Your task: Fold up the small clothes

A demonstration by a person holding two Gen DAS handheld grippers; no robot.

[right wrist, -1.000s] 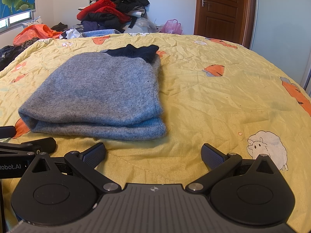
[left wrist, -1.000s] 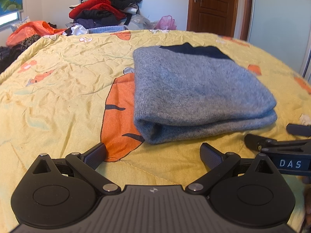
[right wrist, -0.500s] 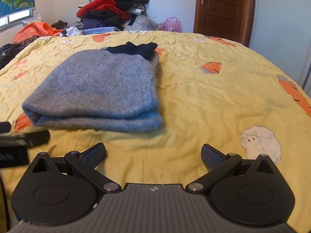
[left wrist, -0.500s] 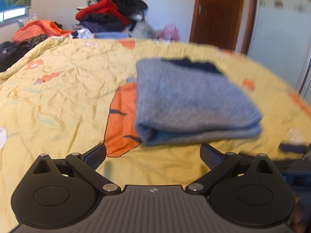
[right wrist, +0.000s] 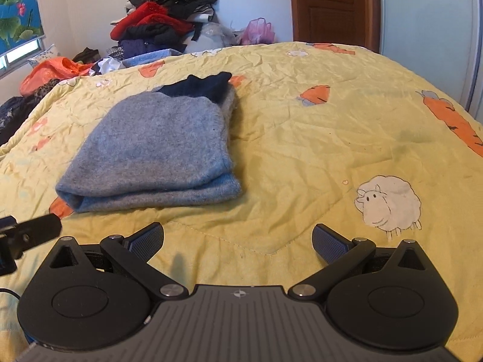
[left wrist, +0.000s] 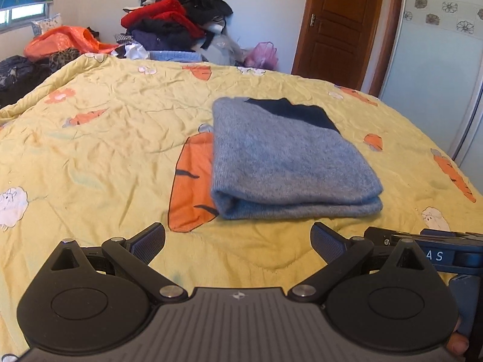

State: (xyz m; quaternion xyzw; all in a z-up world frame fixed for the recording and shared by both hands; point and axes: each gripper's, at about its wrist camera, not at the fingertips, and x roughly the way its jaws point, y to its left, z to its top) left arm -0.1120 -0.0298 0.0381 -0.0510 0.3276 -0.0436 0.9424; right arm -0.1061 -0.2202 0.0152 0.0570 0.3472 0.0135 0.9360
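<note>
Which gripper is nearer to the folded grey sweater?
Left, slightly. The left gripper faces the grey sweater almost directly; the right gripper sits off to the sweater's right, both open.

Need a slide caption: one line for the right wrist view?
Folded grey sweater on the yellow quilt, open right gripper empty before it.

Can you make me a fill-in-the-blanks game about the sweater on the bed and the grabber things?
1. The folded sweater is mostly ____ with a dark navy part at its far end.
2. It lies on a yellow quilt printed with carrots and white ____.
3. Both the left gripper and the right gripper are ____, holding nothing.
4. The wooden door behind the bed is ____.

Missing words: gray; sheep; open; closed
</note>
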